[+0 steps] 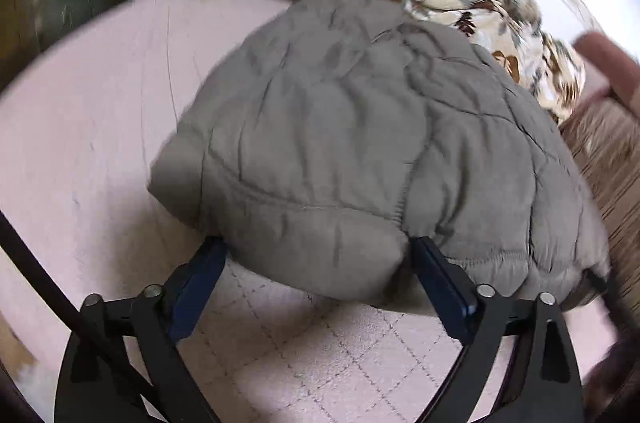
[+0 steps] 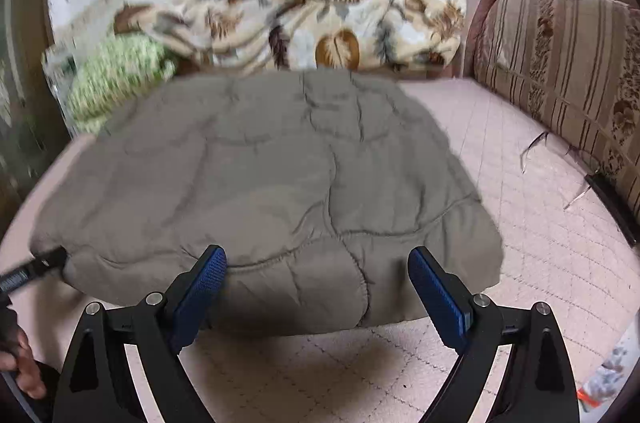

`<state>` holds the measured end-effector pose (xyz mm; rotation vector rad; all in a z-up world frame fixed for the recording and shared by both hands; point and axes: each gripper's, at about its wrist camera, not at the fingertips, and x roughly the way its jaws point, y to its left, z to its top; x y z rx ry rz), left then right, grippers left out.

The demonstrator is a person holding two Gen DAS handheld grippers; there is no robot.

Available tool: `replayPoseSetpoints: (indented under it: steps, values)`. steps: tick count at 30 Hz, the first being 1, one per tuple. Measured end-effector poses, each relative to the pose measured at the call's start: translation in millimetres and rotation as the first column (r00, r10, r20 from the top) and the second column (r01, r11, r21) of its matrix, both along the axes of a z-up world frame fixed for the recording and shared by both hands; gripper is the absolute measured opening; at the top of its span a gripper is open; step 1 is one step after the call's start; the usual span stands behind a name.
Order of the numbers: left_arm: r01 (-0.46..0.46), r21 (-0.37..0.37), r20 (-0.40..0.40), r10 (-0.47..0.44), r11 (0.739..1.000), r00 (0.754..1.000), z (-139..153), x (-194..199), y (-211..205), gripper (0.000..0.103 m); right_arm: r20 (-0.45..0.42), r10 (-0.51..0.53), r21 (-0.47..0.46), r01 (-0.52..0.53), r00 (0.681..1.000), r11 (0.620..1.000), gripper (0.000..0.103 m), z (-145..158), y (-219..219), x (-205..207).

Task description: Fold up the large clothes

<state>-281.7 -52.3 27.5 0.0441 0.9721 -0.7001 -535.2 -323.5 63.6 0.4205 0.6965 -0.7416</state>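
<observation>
A grey quilted jacket [image 1: 360, 143] lies folded into a thick bundle on the pink quilted cover [image 1: 88, 127]. My left gripper [image 1: 319, 247] is open at the bundle's near edge, which bulges between the two fingers without being pinched. In the right wrist view the jacket [image 2: 260, 175] spreads across the middle. My right gripper [image 2: 317, 257] is also open, its blue pads on either side of the near hem and apart from it. At the jacket's left corner a dark fingertip [image 2: 50, 261] of the left gripper shows.
A leaf-print blanket [image 2: 320, 23] and a green-patterned cloth [image 2: 116, 75] are heaped behind the jacket. A striped sofa back [image 2: 560, 71] runs along the right, with thin wire-like items [image 2: 538, 143] on the cover [image 2: 540, 243] beside it. A hand [image 2: 18, 363] shows at lower left.
</observation>
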Motion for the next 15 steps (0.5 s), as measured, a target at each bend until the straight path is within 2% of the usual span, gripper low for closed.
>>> replayPoseSetpoints:
  steps: [1, 3, 7, 10, 12, 15]
  values:
    - [0.001, -0.007, -0.022, -0.001, 1.0, 1.0, -2.3, 2.5, 0.4, 0.096, -0.033, 0.014, 0.033, -0.013, 0.999, 0.999, 0.095, -7.2, -3.0, 5.8]
    - [-0.001, -0.02, 0.003, 0.001, 1.0, 1.0, 0.7, -1.9, 3.6, 0.096, -0.077, 0.021, 0.033, -0.019, 0.997, 0.999, 0.095, -13.4, -2.7, 11.3]
    - [0.045, -0.052, 0.194, -0.034, 0.998, 0.98, 23.9, -37.7, 11.7, 0.096, -0.035, 0.051, -0.057, -0.053, 0.998, 0.997, 0.095, -0.5, 15.5, 2.8]
    - [0.092, -0.044, 0.332, -0.072, 0.995, 0.941, 35.5, -66.9, 10.0, 0.096, 0.016, 0.075, -0.143, -0.072, 0.997, 0.987, 0.095, 12.7, 32.3, -4.2]
    - [0.105, -0.019, 0.373, -0.09, 0.994, 0.924, 36.9, -72.7, 3.2, 0.096, 0.043, 0.069, -0.158, -0.062, 0.997, 0.986, 0.095, 16.4, 33.3, -5.5]
    - [0.08, 0.017, 0.359, -0.081, 0.997, 0.93, 31.4, -64.3, -7.2, 0.096, 0.062, 0.029, -0.126, -0.021, 0.998, 0.992, 0.095, 13.4, 23.1, -5.8]
